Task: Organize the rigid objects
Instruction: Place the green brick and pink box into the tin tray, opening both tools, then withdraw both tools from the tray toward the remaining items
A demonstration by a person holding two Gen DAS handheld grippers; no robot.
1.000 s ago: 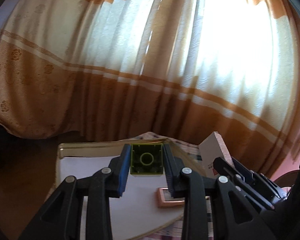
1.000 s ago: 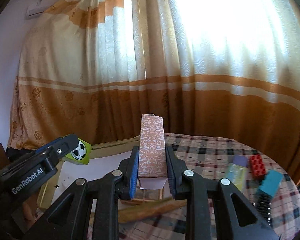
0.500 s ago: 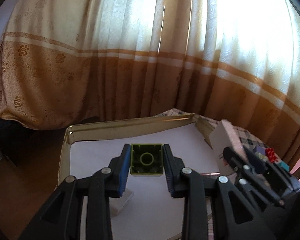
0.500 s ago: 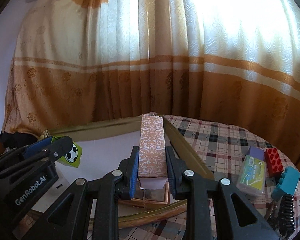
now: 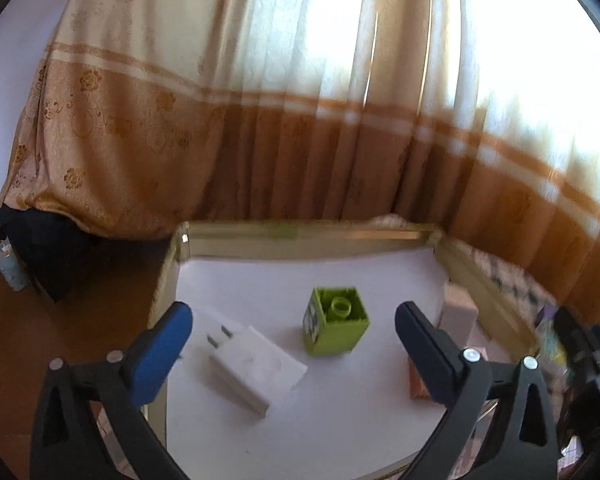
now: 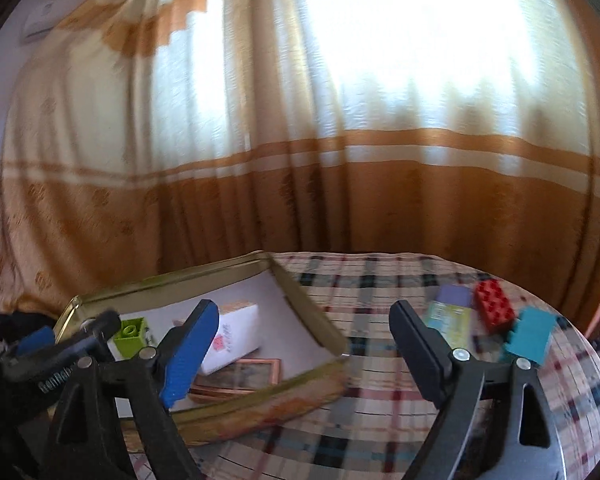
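Left wrist view showed the big picture first: a curtain filling the background, and below it the gold-rimmed tray with its white floor, sitting on a checked tablecloth. That tray looked to be the collecting spot, which would explain why everything pointed toward it. Inside it stood the patterned box, tilted against a flat copper-edged frame near the tray's right wall. A white plug adapter lay flat on the left side, prongs toward the rim. The green block sat alone near the middle, hollow side up — clear of both fingers of the left gripper, whose jaws were spread wide and held nothing. The right gripper was likewise wide apart and empty, hanging over the tray's near corner. Out on the cloth, well apart from the tray, waited a pale packet, a red block and a teal block — by my reckoning the pieces not yet sorted.
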